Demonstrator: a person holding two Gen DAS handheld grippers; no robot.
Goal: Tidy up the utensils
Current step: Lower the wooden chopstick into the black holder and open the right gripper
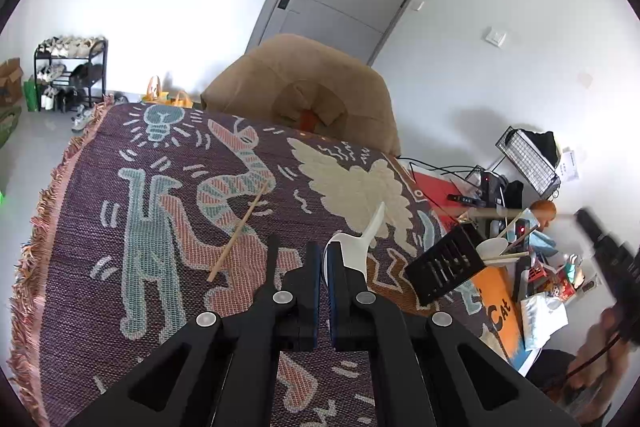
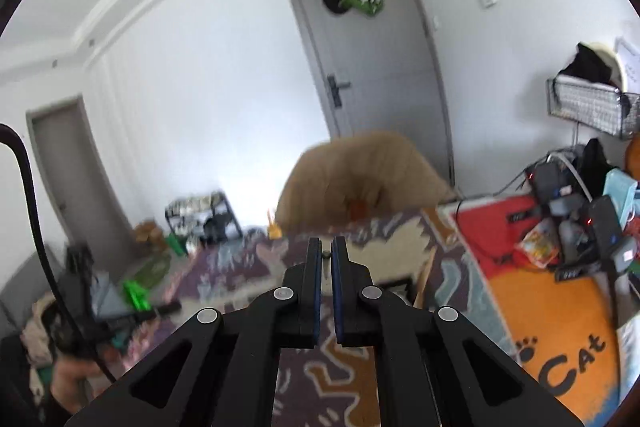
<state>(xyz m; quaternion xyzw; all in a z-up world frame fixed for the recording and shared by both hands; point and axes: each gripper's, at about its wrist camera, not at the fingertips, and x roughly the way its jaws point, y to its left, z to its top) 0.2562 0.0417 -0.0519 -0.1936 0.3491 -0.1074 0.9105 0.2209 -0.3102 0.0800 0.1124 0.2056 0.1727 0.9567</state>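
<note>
Gripping a white spoon (image 1: 362, 243), left gripper (image 1: 325, 259) tilts downward

Word "Cat" is printed in dark letters on orange mat (image 2: 560, 327) at table's right side, read clearly in right wrist view, with dark paw print set just above it. Same "Cat" lettering is seen, partly cut off, on orange mat in left wrist view. White characters are shown on small black device (image 1: 466, 199) lying on red part of mat, too small to be read. No other text is legible.
</note>
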